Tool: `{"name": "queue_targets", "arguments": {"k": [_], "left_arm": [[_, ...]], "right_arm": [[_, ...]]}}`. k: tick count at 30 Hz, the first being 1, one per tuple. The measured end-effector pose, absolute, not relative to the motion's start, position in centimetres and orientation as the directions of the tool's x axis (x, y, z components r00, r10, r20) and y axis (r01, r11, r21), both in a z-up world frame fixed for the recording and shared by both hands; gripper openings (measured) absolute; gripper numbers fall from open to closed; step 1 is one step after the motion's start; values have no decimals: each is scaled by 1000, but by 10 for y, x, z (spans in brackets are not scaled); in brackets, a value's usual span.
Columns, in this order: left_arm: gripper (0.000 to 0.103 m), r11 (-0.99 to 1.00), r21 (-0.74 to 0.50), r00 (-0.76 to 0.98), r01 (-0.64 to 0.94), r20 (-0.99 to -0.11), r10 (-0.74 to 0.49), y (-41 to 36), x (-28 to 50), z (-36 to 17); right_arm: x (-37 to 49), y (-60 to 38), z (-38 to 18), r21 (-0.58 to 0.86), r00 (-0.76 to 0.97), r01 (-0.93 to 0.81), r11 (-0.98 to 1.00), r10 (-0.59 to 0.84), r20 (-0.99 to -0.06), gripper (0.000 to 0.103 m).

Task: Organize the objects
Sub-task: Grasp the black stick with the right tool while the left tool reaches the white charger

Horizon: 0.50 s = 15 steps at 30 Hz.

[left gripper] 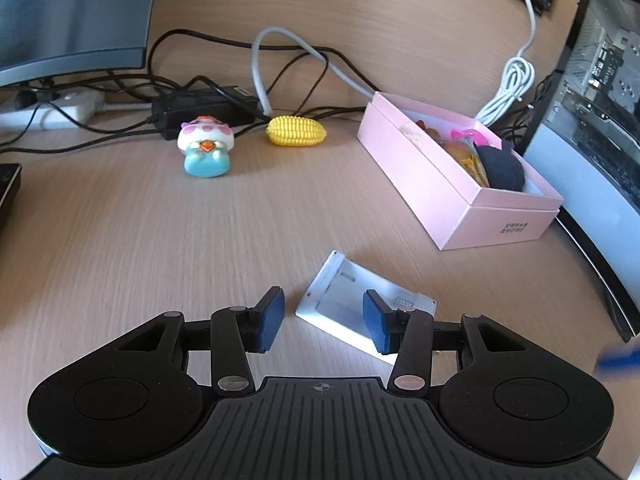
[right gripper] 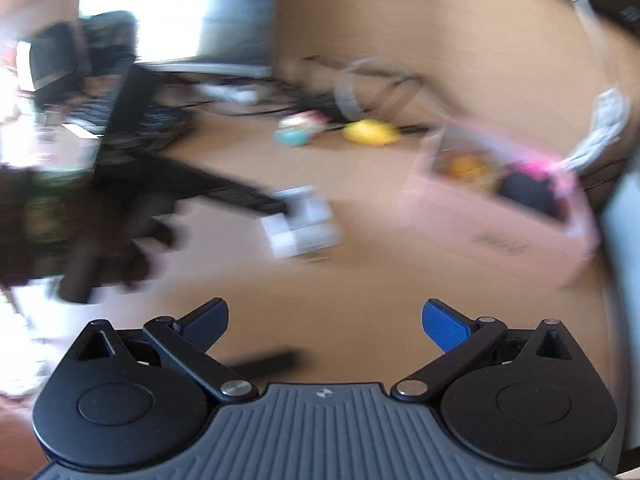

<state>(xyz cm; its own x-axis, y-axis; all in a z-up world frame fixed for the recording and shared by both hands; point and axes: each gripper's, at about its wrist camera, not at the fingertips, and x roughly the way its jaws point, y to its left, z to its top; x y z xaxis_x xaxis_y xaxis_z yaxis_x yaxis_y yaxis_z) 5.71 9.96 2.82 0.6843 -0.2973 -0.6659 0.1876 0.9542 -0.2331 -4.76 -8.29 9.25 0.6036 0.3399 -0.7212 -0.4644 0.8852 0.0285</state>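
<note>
A flat silver card holder (left gripper: 340,288) lies on the wooden desk right under my left gripper (left gripper: 325,320). The jaws stand partly apart, the right pad overlapping the holder and the left pad just beside its corner, neither pressing on it. Farther back are a yellow toy corn (left gripper: 296,131) and a pink-and-teal toy figure (left gripper: 206,148). To the right stands an open pink box (left gripper: 424,188) with several small items inside. The right wrist view is blurred: my right gripper (right gripper: 325,328) is wide open and empty over bare desk, with the holder (right gripper: 304,222) and the pink box (right gripper: 500,216) ahead.
Black and grey cables, a black power brick (left gripper: 200,110) and a white power strip (left gripper: 48,110) crowd the back of the desk under a monitor (left gripper: 72,12). A coiled white cable (left gripper: 508,92) and a computer case (left gripper: 600,120) stand on the right. A keyboard (right gripper: 132,128) lies at the left.
</note>
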Motion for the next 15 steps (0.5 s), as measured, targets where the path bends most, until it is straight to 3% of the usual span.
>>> {"name": "queue_targets", "arguments": {"k": [3,6,8,10,11,13,15], "left_arm": [[44,957,-240,681,163,-674,-285,102,58,29],[43,956,-253,684,151,-671,-286,104,58,28],[43,957,-253,689,146,-668,-281,103,56,27],[43,957,-255,691,138,-667,-278,103,56,27],[43,957,-256,692,134,-667,-276,103,56,27],[43,959,-254,693,128,-669,-270,102,56,27],[43,961,-241,693,135,-670,-265,101,56,28]], "right_arm": [[-62,-76,78,89,499,-551,830,412,-762,103],[-83,-96,70,28,507,-567,823,376,-776,102],[-90,-119,66,21,526,-529,848,348,-776,96],[-90,-140,58,31,513,-461,887,295,-806,60],[-91,-151,56,31,516,-429,903,273,-812,56],[-95,-164,58,20,537,-393,919,247,-806,31],[-99,-174,60,15,553,-348,937,218,-804,18]]}}
